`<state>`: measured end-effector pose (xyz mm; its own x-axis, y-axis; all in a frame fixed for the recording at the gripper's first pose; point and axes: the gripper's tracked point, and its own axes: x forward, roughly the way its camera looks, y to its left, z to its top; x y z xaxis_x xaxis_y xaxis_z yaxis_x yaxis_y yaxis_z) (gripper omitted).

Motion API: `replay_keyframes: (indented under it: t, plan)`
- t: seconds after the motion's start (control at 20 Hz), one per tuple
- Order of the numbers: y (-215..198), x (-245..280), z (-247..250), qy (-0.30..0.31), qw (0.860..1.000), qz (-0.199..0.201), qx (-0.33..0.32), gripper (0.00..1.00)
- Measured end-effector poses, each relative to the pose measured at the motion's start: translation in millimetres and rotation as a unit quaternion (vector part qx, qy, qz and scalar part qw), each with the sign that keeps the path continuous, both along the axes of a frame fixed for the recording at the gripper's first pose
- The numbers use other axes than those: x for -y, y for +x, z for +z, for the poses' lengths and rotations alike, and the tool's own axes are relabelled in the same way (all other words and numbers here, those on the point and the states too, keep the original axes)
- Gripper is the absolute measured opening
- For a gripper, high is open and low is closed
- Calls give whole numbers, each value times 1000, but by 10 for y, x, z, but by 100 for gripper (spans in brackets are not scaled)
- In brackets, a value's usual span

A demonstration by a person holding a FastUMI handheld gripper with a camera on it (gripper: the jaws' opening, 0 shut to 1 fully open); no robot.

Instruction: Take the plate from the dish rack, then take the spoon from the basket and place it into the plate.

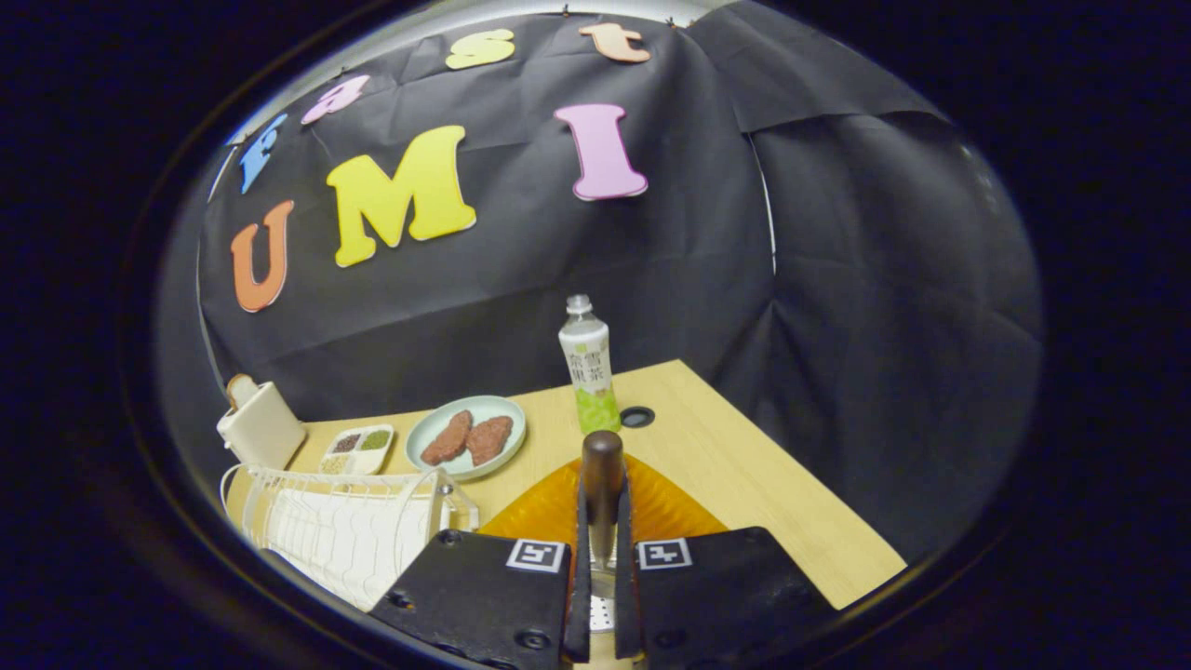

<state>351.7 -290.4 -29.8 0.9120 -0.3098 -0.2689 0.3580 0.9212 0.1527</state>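
The gripper [602, 558] is gripping the spoon [602, 484] by its dark wooden handle, both fingers pressing on it, just above the orange plate [549, 512] lying on the table [744, 465] beside the white dish rack [344, 526]. Judging by this, the plate is already out and the spoon fetched; only lowering and releasing it into the plate is remaining.

Spoon [602, 484] upright betw fingers, over amber plate [549, 512].

Black creased cloth [837, 279] is hanging as the booth's wall behind a light wooden table [744, 465], whose top is showing a small round dark hole [636, 417].
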Motion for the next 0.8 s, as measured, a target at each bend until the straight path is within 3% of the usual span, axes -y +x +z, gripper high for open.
replay_keyframes:
  t: [0.2, 0.45, 0.8]
  plan:
    - [-329, -236, 450, -40, 998, -4, 39, 15]
    - [-874, -875, 851, -65, 994, 40, 82, 15]
    - [-1670, -1983, 658, -107, 982, 112, 109, 15]
